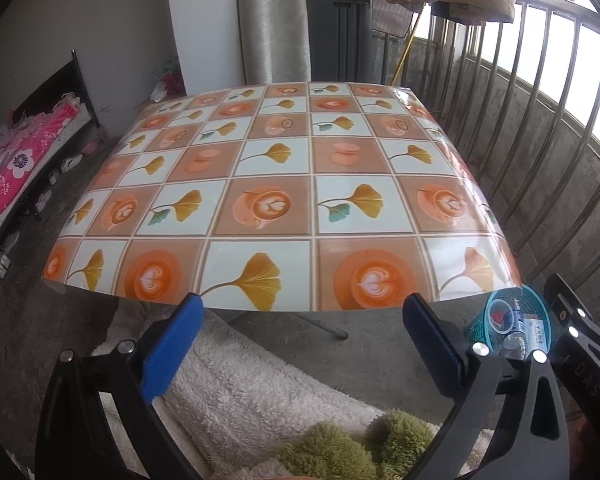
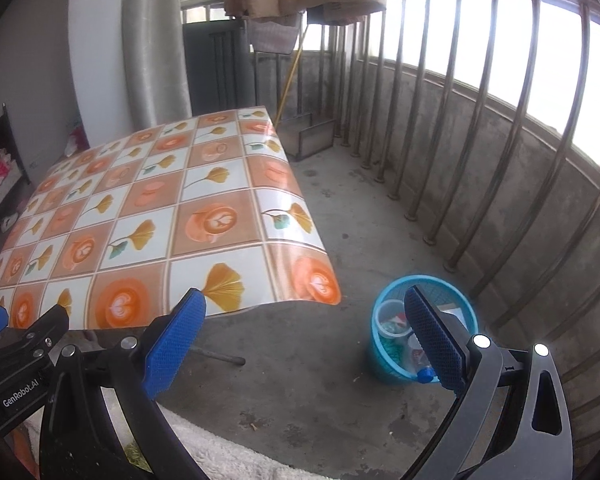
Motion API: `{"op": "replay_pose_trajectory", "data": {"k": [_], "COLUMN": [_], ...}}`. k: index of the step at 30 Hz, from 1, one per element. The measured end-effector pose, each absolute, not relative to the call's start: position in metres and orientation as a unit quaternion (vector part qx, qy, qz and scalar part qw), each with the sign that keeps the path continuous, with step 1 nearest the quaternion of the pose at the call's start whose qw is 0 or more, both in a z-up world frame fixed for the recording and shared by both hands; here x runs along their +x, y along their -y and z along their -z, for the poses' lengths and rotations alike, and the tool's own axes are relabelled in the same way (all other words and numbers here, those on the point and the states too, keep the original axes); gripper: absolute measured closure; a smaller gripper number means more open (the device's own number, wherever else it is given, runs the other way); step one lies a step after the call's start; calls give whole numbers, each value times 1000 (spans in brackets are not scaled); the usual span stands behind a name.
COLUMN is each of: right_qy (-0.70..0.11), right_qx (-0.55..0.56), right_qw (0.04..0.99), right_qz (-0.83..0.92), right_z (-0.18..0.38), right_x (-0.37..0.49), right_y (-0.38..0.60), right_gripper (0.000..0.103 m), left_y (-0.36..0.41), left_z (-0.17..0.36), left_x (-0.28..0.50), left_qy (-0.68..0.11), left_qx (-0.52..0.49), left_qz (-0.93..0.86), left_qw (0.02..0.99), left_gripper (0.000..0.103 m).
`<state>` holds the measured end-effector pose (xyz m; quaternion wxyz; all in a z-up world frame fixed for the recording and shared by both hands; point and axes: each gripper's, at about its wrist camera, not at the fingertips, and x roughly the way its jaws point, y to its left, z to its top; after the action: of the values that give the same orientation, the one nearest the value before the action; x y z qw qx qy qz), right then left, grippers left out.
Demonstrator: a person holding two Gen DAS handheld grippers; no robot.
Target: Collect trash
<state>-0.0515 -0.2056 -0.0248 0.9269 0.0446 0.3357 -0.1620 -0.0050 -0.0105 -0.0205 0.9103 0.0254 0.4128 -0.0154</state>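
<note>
A blue plastic waste basket (image 2: 380, 364) stands on the concrete floor to the right of the table; it also shows in the left wrist view (image 1: 536, 300). It holds a clear cup (image 2: 390, 318), a plastic bottle with a blue cap (image 2: 422, 372) and paper scraps. My left gripper (image 1: 302, 322) is open and empty, in front of the table's near edge. My right gripper (image 2: 304, 320) is open and empty, above the floor just left of the basket. The table (image 1: 276, 168) has a checked cloth with leaves and coffee cups, and nothing lies on it.
A metal railing (image 2: 480, 120) and low concrete wall run along the right. A folded table leg (image 2: 220, 356) lies on the floor under the table. A white fleece cloth (image 1: 252, 392) is below the grippers. A bed with pink bedding (image 1: 16, 168) is at the left.
</note>
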Motion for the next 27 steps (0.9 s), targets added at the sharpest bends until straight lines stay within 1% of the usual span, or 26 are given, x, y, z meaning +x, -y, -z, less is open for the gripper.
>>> {"op": "replay_pose_trajectory", "data": {"k": [27], "right_qy": [-353], "right_qx": [52], "right_qw": [915], "right_qz": [190], "right_z": [30], "right_x": [-53], "right_y": [222], "right_gripper": [7], "left_y": [25], "left_z": [19], "left_x": [-6], "left_qy": [-405], "left_qx": [35], "left_qz": [38], "left_qw": [913], "left_gripper": [5]}}
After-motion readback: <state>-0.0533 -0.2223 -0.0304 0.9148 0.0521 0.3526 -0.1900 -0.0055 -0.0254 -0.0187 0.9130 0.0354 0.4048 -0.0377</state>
